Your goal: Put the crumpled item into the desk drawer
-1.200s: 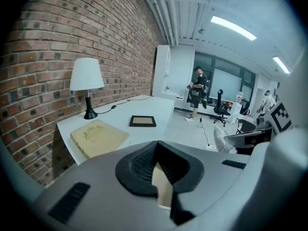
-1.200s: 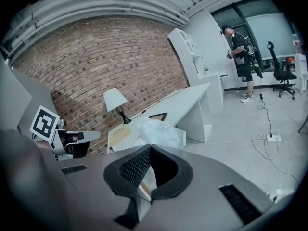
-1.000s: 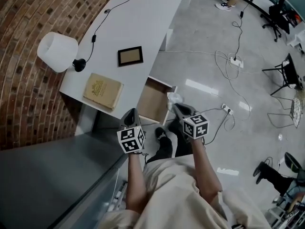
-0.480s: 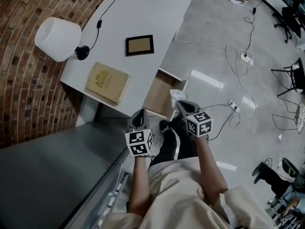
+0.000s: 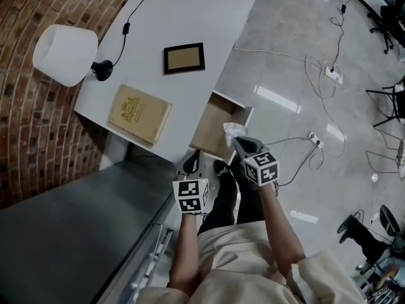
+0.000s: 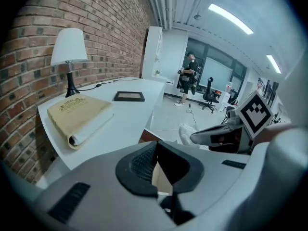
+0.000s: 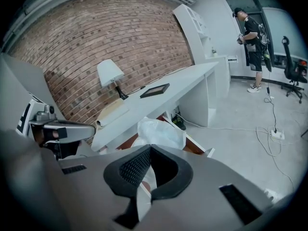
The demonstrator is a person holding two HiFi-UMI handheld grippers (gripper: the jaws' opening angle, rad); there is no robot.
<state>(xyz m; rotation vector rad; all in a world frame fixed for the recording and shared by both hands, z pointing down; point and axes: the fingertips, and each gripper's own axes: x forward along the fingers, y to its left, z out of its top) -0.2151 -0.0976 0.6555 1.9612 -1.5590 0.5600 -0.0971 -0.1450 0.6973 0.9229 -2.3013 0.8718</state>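
I'm mid-carry, my right tongs pinching the white crumpled item by the front edge of the desk's open drawer, left tongs pressed together on nothing; next, I judge, ease forward over the drawer and release.

White crumpled item held above open desk drawer's front edge

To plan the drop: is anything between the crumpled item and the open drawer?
Nothing visible. The right gripper holds the crumpled item at the open drawer's outer edge, and the part of the drawer in view shows only bare wood.
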